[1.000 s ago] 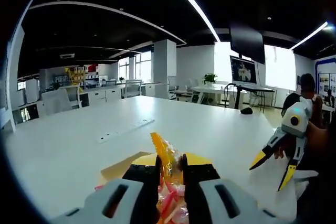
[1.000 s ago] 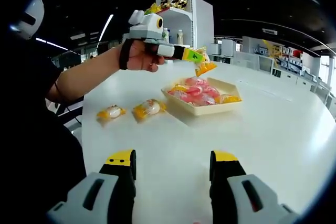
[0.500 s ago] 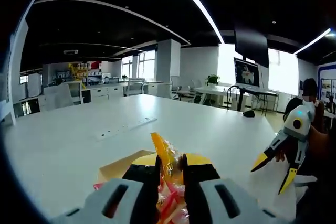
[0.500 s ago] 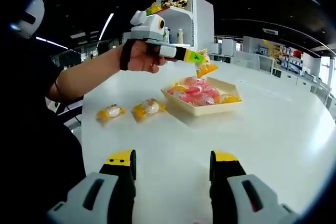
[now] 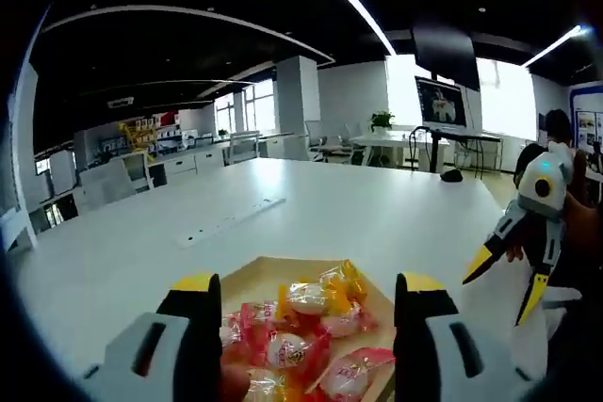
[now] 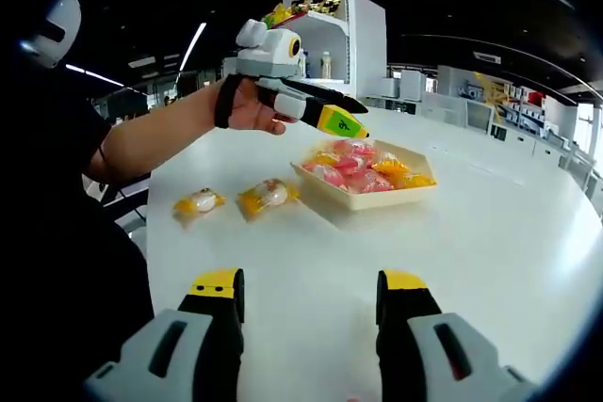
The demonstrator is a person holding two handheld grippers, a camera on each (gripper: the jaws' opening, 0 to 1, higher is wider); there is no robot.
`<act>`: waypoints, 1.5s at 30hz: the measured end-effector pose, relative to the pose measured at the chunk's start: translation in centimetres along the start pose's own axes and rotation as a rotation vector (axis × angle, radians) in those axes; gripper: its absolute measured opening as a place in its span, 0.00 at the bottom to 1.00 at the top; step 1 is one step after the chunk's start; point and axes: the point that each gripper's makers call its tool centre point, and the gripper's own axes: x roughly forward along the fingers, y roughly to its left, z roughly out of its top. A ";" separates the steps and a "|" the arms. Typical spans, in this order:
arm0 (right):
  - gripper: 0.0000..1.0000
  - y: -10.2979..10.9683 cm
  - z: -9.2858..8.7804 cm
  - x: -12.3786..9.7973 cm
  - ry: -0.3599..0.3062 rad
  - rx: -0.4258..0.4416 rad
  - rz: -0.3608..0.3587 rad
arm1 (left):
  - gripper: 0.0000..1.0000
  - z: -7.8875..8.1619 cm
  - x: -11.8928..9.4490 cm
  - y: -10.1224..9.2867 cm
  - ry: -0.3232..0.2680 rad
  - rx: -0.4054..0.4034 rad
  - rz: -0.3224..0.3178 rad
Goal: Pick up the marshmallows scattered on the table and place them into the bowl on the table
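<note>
A shallow tan bowl on the white table holds several wrapped marshmallows in pink, orange and yellow. Two more wrapped marshmallows lie on the table to its left, one nearer the bowl and one further left. My left gripper, held in a hand, hovers open just above the bowl's left side. In the left gripper view its jaws stand wide apart over the bowl and the marshmallows in it. My right gripper is open and empty, low over bare table in front of the bowl.
A power strip lies further along the table. The right gripper shows at the right of the left gripper view. A white shelf unit stands behind the bowl. The person's arm and dark body stand at the table's left edge.
My left gripper has opened and let go of the orange-wrapped marshmallow, which now lies in the bowl. The right gripper has not moved.
</note>
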 end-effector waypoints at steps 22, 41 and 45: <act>0.56 0.4 0.1 0.1 -0.003 -0.005 0.002 | 0.68 0.0 -1.8 -1.5 0.034 0.050 -0.039; 0.56 0.7 0.1 0.2 -0.002 -0.007 0.010 | 0.68 -1.0 -4.0 -2.6 0.120 0.084 -0.069; 0.56 0.6 0.1 0.2 0.000 -0.007 0.010 | 0.68 -1.5 -4.3 -3.3 0.147 0.094 -0.089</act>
